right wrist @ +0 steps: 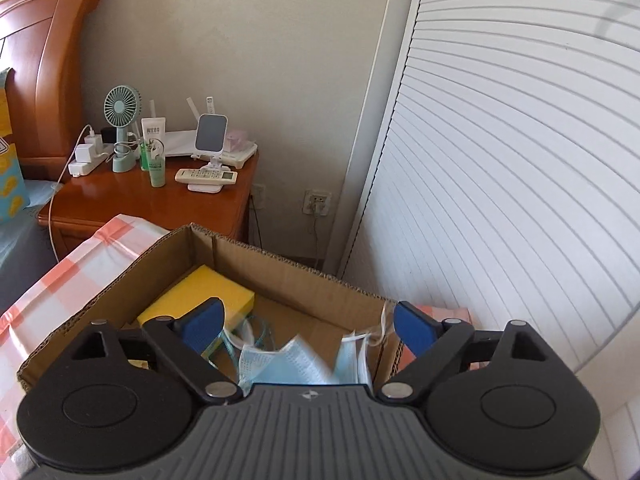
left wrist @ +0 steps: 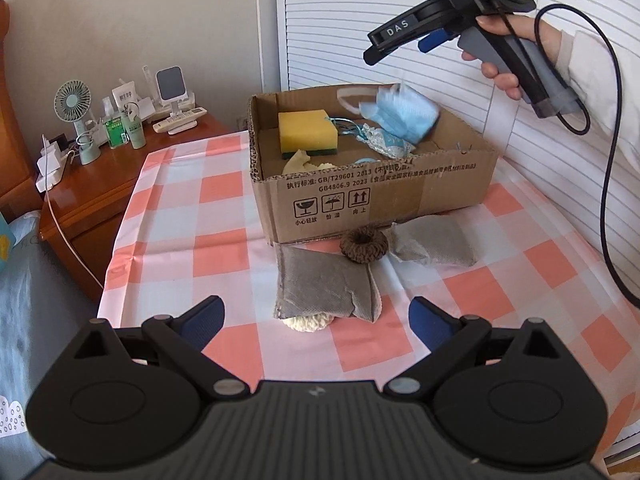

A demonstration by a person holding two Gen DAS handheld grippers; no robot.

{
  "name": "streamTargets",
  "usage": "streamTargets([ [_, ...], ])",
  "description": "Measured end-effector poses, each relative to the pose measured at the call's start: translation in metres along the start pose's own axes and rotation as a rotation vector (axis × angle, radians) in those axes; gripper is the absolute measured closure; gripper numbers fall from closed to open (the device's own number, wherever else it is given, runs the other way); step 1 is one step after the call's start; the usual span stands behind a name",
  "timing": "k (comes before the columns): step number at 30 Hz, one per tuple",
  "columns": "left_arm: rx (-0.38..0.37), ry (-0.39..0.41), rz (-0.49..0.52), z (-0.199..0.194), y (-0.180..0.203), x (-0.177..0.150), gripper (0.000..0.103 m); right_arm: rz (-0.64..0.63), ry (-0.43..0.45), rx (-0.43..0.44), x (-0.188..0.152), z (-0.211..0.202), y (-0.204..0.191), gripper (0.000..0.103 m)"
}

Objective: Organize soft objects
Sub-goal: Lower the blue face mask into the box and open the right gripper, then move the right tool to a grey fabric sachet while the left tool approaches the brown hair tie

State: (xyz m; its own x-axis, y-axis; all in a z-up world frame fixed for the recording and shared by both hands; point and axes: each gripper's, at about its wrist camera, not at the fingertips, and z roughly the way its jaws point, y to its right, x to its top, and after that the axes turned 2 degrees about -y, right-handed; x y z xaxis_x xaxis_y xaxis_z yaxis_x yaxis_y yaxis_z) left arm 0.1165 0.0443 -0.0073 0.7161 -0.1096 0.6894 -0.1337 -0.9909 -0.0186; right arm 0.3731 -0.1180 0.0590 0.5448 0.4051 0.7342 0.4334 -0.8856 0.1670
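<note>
An open cardboard box [left wrist: 384, 196] stands on the checked tablecloth and holds a yellow sponge [left wrist: 307, 131] and crumpled soft items. A blue face mask [left wrist: 400, 114] is blurred in mid-air over the box, below my right gripper [left wrist: 376, 50], which is open and held high. In the right wrist view the mask [right wrist: 296, 364] hangs loose between the open right gripper [right wrist: 308, 322] fingers above the box [right wrist: 120, 280]. My left gripper [left wrist: 316, 316] is open and empty above a grey pouch [left wrist: 320, 284]. A brown scrunchie [left wrist: 364, 245] and a second grey pouch [left wrist: 434, 246] lie before the box.
A cream fluffy item [left wrist: 308, 323] peeks out from under the near pouch. A wooden nightstand [left wrist: 92, 184] with a fan, bottles and chargers stands left of the table. A white slatted door [left wrist: 480, 92] is behind the box. A bed edge [left wrist: 24, 280] is at the left.
</note>
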Motion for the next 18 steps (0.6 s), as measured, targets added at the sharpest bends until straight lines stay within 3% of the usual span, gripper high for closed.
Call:
streamTargets([
  [9,-0.022,0.018,-0.001,-0.01,0.0,-0.005,0.005,-0.006,-0.038,-0.013,-0.009,-0.028,-0.018,0.002],
  [18,-0.003,0.028,-0.029,-0.022,-0.01,-0.013,0.005,0.053,-0.063,-0.009,-0.048,-0.071,-0.035,0.0],
])
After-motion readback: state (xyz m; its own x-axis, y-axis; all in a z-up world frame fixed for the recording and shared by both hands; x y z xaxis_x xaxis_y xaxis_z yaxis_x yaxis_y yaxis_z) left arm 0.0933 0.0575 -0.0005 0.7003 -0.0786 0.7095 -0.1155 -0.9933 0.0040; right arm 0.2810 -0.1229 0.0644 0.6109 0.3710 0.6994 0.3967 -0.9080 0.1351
